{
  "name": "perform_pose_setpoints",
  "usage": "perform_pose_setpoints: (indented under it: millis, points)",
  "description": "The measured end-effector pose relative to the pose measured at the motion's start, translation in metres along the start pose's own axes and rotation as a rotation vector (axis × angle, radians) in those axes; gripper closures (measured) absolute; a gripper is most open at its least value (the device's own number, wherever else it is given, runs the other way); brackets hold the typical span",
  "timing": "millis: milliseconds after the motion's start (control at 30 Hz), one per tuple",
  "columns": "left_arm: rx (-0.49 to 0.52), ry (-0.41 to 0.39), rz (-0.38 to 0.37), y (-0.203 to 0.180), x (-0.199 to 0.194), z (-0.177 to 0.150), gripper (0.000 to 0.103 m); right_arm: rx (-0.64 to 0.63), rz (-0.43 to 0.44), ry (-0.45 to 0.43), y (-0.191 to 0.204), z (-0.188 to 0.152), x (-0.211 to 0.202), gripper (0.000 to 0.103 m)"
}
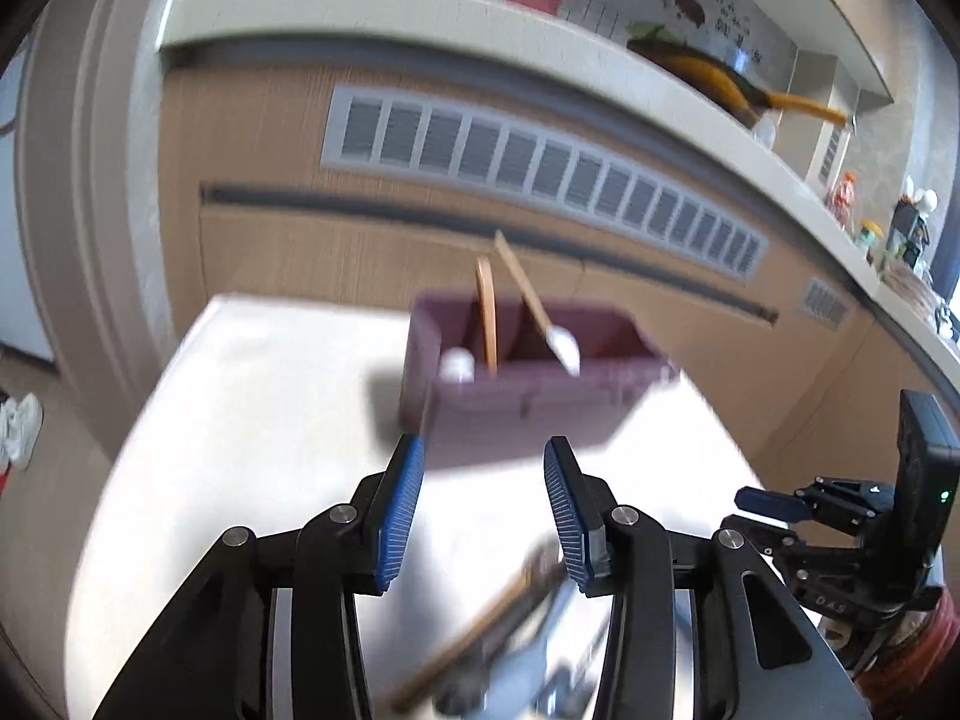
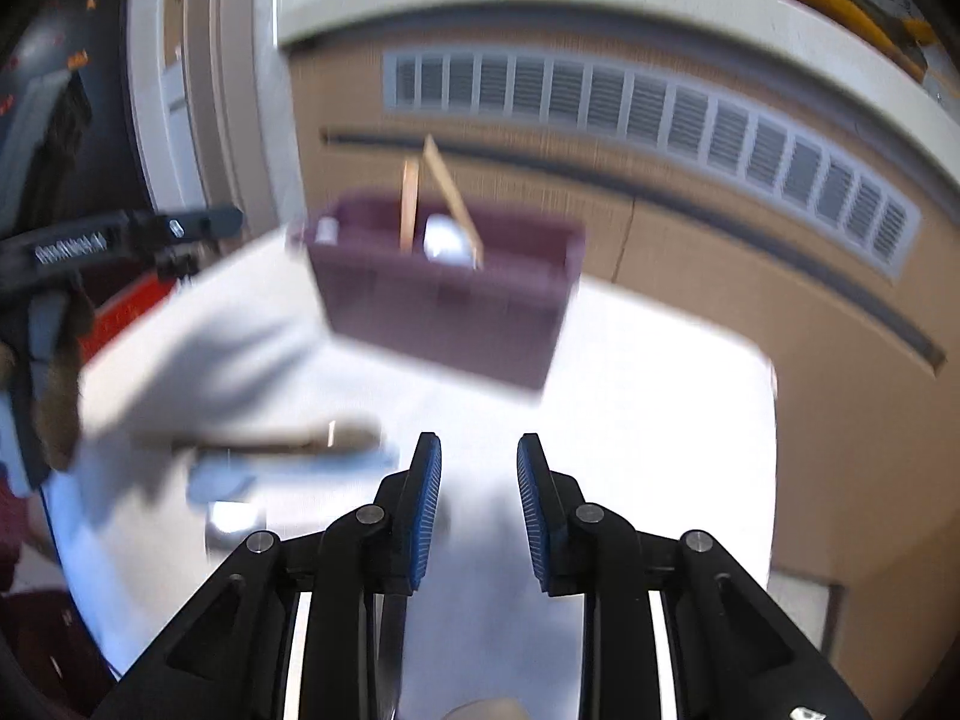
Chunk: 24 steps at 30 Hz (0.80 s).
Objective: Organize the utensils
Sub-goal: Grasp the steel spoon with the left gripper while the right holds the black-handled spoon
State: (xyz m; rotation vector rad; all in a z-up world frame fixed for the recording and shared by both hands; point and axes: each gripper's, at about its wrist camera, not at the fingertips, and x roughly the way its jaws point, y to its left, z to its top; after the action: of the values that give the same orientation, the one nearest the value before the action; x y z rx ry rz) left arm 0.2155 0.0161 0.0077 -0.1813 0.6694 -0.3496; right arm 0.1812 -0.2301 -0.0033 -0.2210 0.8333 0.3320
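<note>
Two wooden-handled utensils (image 1: 522, 294) leaning in purple caddy (image 1: 528, 396), left tool (image 1: 483, 450) and right tool (image 2: 479, 450) apart, empty

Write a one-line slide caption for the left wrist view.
Open left gripper above loose utensils, facing a purple organizer already holding wooden-handled utensils.

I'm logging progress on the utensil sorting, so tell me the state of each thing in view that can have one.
Left gripper: open, nothing between the pads.
Right gripper: open, nothing between the pads.
Purple holder: upright on the white table, holding two wooden-handled utensils.
Loose utensils: lying flat on the table, blurred, not yet sorted.
</note>
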Motion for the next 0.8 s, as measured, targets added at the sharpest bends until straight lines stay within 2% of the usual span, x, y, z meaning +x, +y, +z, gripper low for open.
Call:
perform_pose_setpoints:
  millis: [167,267,400,533,600,800]
  points:
    - [0.049,0.093,0.011,0.001,0.002,-0.040,0.060,0.016,-0.003,0.113,0.011,-0.040,0.014,0.078]
    - [0.071,0.164,0.003,0.002,0.013,-0.053,0.059,0.032,0.013,0.152,0.011,-0.047,0.024,0.078]
    - [0.108,0.218,-0.019,-0.003,0.024,-0.057,0.059,0.056,0.099,0.190,0.013,-0.045,0.035,0.078]
    - [0.148,0.243,-0.024,-0.015,0.034,-0.054,0.059,0.049,0.109,0.176,0.016,-0.041,0.041,0.079]
    - [0.183,0.254,-0.032,-0.022,0.038,-0.050,0.059,0.023,0.072,0.172,0.018,-0.039,0.041,0.092]
    - [0.316,0.338,-0.077,-0.046,0.065,-0.040,0.059,0.114,0.080,0.141,-0.006,-0.031,0.036,0.092]
